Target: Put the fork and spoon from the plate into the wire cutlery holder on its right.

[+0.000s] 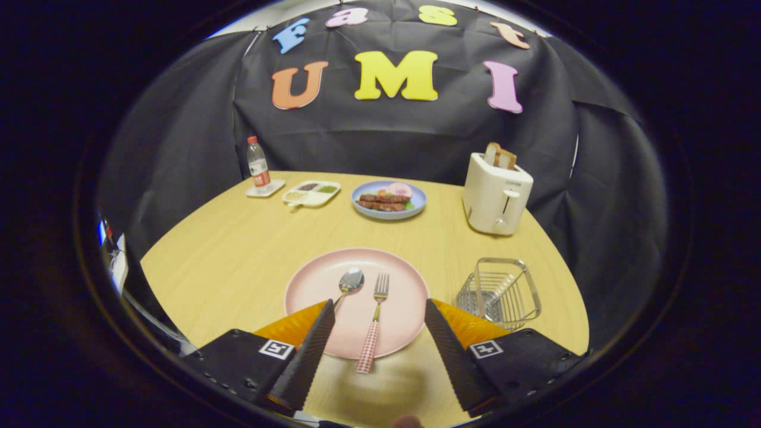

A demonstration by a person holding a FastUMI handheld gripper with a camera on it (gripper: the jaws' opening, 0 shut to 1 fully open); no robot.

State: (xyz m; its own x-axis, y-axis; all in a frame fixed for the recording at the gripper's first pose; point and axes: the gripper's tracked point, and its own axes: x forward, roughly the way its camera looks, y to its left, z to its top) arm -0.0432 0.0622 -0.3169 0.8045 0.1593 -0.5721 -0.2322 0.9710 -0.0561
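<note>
Presently, 1 gripper [376, 348] hangs above the near edge of the counter [238, 249], its 2 fingers spread wide apart and clamped on nothing.

Item 1: pink plate [321, 279], between and just ahead of the fingers, flat on the counter.

Item 2: fork [374, 321], lying on the plate midway between the fingers, tines pointing away, checked handle running back over the plate's near rim toward the gripper. Judged light, stiff and thin; the metal neck looks slippery, so the patterned handle seems the better hold, taken across its width where it overhangs the rim and leaves room beneath.

Item 3: spoon [349, 283], on the plate just beside the fork, toward the left finger, bowl away; its handle passes behind that finger's tip. Judged equally light and rigid, lying low against the plate, so it would likely skid if pinched off-centre.

Item 4: wire cutlery holder [499, 291], ahead of the right finger and close beside the plate, standing with its mouth upward. Probably light enough to shift if knocked.

Beyond the fingers, well apart from the plate: 1 toaster [496, 193] with bread, 1 blue plate of food [389, 200], 1 divided dish [311, 193], 1 bottle [258, 164].

Neither utensil has been lifted yet.
</note>
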